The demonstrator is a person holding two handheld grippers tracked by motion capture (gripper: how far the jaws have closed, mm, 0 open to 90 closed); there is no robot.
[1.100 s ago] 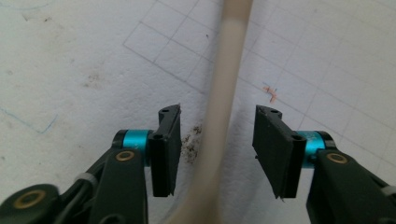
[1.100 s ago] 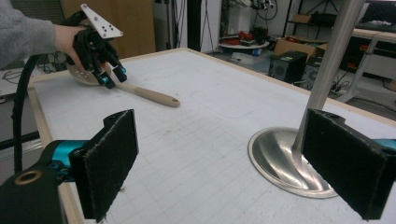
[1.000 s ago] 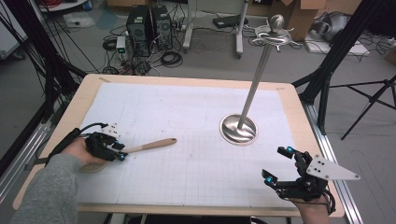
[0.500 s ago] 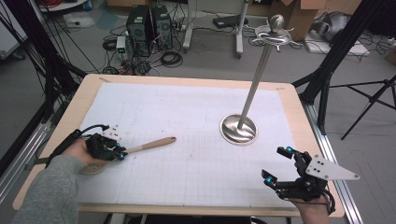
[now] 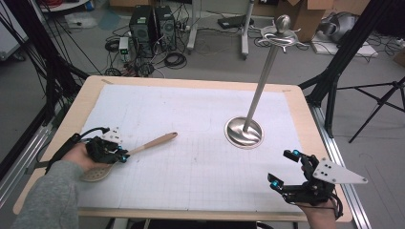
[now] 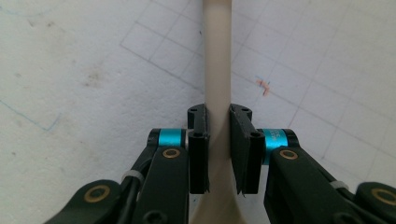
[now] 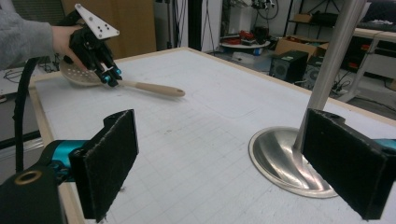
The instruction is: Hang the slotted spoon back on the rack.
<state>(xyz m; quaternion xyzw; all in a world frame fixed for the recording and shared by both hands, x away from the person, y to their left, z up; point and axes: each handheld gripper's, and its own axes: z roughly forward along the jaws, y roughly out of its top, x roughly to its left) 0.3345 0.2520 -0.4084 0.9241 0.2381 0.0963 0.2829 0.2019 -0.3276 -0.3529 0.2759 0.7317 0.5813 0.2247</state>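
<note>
Left tool (image 5: 123, 156) just clenched on slotted wooden spoon (image 5: 143, 146); right tool (image 5: 285, 167) released, jaws wide.

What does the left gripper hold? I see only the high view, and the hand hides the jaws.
Observer: In the left gripper view, the left gripper is shut on the wooden spoon, both pads against its handle.
Operator: Is the spoon head solid?
Observer: No, the right gripper view shows small holes in it.
Operator: And the right gripper?
Observer: The right gripper is open, its jaws wide apart, with the metal stand ahead of it.
</note>
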